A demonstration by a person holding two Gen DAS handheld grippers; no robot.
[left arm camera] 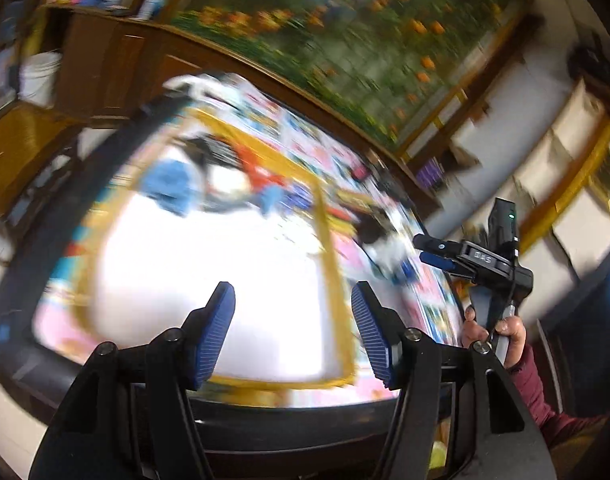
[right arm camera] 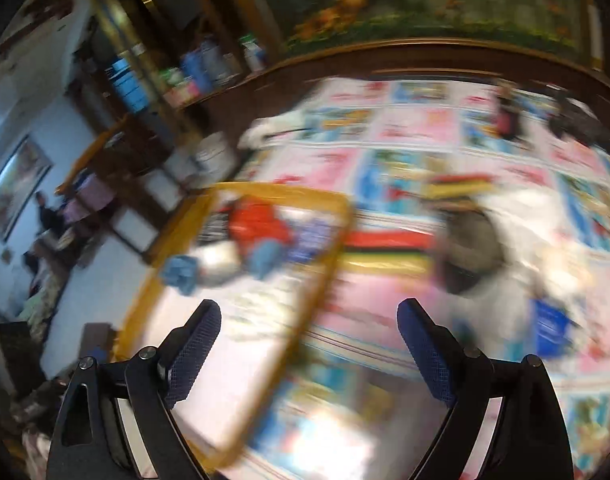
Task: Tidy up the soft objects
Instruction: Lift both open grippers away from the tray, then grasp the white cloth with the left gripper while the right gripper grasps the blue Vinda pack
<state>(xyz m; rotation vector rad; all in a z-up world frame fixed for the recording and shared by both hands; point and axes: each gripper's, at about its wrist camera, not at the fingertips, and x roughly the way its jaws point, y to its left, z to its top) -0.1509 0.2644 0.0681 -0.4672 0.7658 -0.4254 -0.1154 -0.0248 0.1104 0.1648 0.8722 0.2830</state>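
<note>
Both views are motion-blurred. A white tray with a yellow rim [left arm camera: 329,248] [right arm camera: 329,276] lies on a table with a bright patterned cloth. At its far end lie soft items: a light blue one [left arm camera: 169,188] [right arm camera: 181,272], a red one [left arm camera: 257,168] [right arm camera: 257,224] and a white one [right arm camera: 219,260]. A black and white soft item [left arm camera: 381,240] [right arm camera: 477,256] lies on the cloth right of the tray. My left gripper [left arm camera: 293,332] is open and empty above the tray's near end. My right gripper [right arm camera: 309,356] [left arm camera: 423,250] is open and empty, right of the tray.
A striped red and yellow item [right arm camera: 389,252] lies between tray and black and white item. A blue item [right arm camera: 549,328] lies at the right. A flower painting [left arm camera: 345,40] and wooden shelves [right arm camera: 177,60] stand behind the table.
</note>
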